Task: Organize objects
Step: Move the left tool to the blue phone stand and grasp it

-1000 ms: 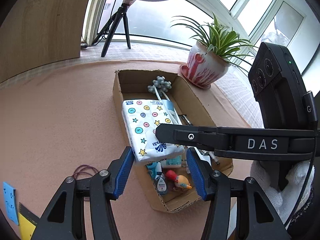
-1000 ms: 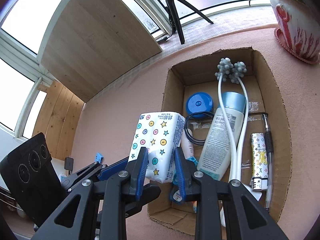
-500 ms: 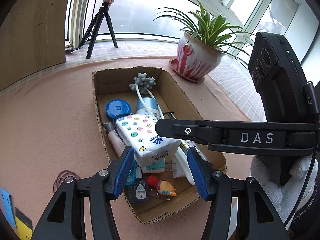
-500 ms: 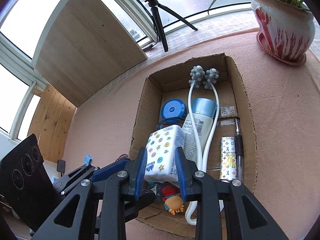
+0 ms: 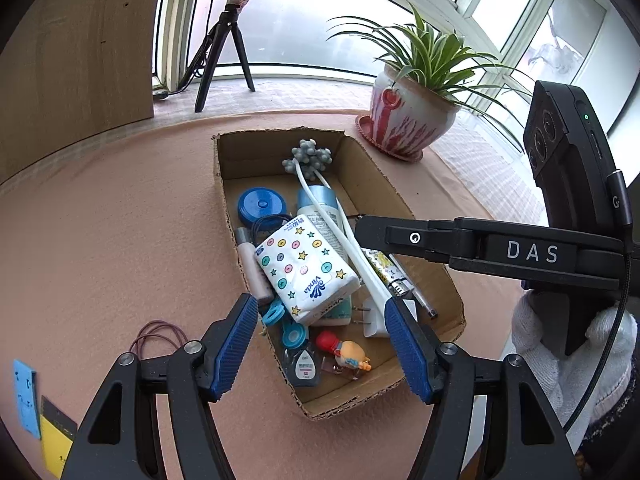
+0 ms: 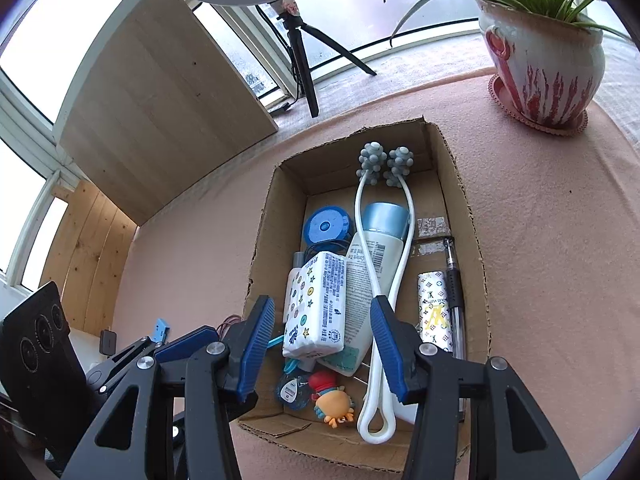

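Since a moment ago the tissue pack has left our right claw, whose jaws have spread wide and now hang empty above it; the pack lies tilted in the cardboard box, propped on the lotion bottle and other items. Our left claw is also open and holds nothing. We judge the placing step done, so the next move calls for lifting the right claw clear and choosing another loose object. Going left to right on the pink tabletop: blue and yellow cards sit at the far left edge, then thin hair ties lie near the box's left wall, a likely next pick. The box itself is crowded, with a white massager and a pen along its right side. Beyond its far right corner stands a potted plant, well apart. Open tabletop is widest to the left.
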Tool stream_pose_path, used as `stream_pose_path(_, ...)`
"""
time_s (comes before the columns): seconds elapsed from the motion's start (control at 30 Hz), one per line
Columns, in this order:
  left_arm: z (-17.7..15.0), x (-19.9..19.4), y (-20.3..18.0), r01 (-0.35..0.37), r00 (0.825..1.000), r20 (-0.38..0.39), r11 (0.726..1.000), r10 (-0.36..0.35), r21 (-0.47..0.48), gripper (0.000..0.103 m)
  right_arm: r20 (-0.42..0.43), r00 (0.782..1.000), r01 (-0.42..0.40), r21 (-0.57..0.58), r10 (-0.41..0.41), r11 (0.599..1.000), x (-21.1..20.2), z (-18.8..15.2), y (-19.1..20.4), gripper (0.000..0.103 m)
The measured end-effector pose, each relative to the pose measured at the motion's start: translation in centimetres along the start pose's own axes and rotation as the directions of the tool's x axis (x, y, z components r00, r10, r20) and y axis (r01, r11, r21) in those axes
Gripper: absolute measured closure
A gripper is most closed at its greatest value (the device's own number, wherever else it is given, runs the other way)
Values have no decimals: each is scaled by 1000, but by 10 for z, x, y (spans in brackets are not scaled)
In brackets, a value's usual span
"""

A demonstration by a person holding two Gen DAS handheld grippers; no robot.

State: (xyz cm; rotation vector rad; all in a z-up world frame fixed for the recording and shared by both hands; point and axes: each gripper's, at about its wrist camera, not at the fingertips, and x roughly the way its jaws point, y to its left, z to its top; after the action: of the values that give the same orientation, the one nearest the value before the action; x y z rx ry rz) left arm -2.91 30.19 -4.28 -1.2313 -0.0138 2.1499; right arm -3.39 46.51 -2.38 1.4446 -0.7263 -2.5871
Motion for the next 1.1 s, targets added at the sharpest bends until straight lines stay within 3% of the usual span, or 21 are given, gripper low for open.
stream_pose_path(0.33, -29, -53, 75, -101, 995, 12, 988, 103, -120, 33, 23, 1000, -16, -83, 18, 996, -9, -21, 42, 57)
stream_pose_path(0.73, -108, -108, 185, -244, 969, -50, 924, 240, -294, 33, -47, 997, -72, -224, 63, 972, 9, -53, 110, 57)
stream_pose_path(0.93, -137, -120, 210, -265, 964, -86, 914, 251, -307, 33, -110, 991, -99, -265, 72, 959, 31, -67, 136, 57)
stream_pose_path(1.1, -142, -125, 225, -270, 963, -84, 906, 257, -324, 33, -159, 985, -107, -258, 67, 960, 52, -76, 146, 57)
